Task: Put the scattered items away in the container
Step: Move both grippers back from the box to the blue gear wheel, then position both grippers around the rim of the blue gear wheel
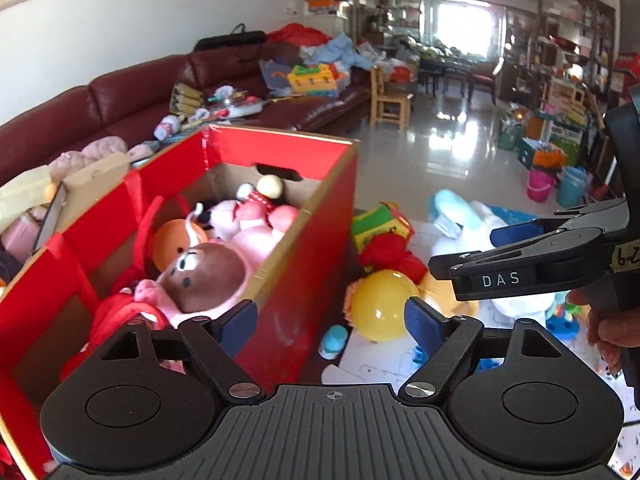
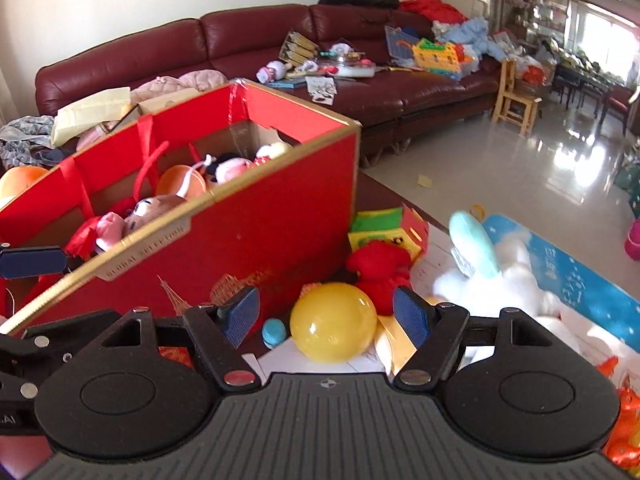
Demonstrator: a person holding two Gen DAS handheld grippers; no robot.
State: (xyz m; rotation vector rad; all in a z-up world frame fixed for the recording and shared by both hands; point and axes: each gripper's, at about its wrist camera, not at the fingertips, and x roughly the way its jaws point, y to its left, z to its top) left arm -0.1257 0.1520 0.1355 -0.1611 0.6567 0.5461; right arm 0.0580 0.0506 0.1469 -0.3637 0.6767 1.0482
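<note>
In the left wrist view the left gripper (image 1: pixel 331 322) fills the bottom of the frame with its blue-padded fingers (image 1: pixel 239 326) spread wide and nothing between them. Its left finger sits over the near edge of the red cardboard box (image 1: pixel 296 264), which takes up the left and centre of the frame. Inside the box lie soft toys: a brown bear plush (image 1: pixel 208 276) nearest, an orange round plush (image 1: pixel 176 240) behind it, a pink plush (image 1: pixel 256 232) toward the far end and a red plush (image 1: pixel 116 316) at the near left. Right of the box, in the lower centre, a yellow ball (image 1: pixel 380 306) rests on the surface just beside a red plush toy (image 1: pixel 394 256), with a small blue-capped bottle (image 1: pixel 334 342) below it near the box wall. The right gripper (image 1: pixel 464 258) enters from the right edge, seen side-on; I cannot tell from here whether its fingers are apart. A dark red sofa (image 1: pixel 132 100) runs across the upper left

In the right wrist view the right gripper (image 2: pixel 326 318) stands with its fingers (image 2: pixel 412 318) wide apart, holding nothing, and the yellow ball (image 2: pixel 334 322) shows between them, low in the centre. The small blue-capped bottle (image 2: pixel 274 332) lies just left of the ball. The red plush toy (image 2: pixel 380 268) lies behind the ball, and a white fluffy plush (image 2: pixel 500 280) sits at right on a blue mat (image 2: pixel 580 276). The red cardboard box (image 2: pixel 260 232) fills the left half, toys showing over its rim
</note>
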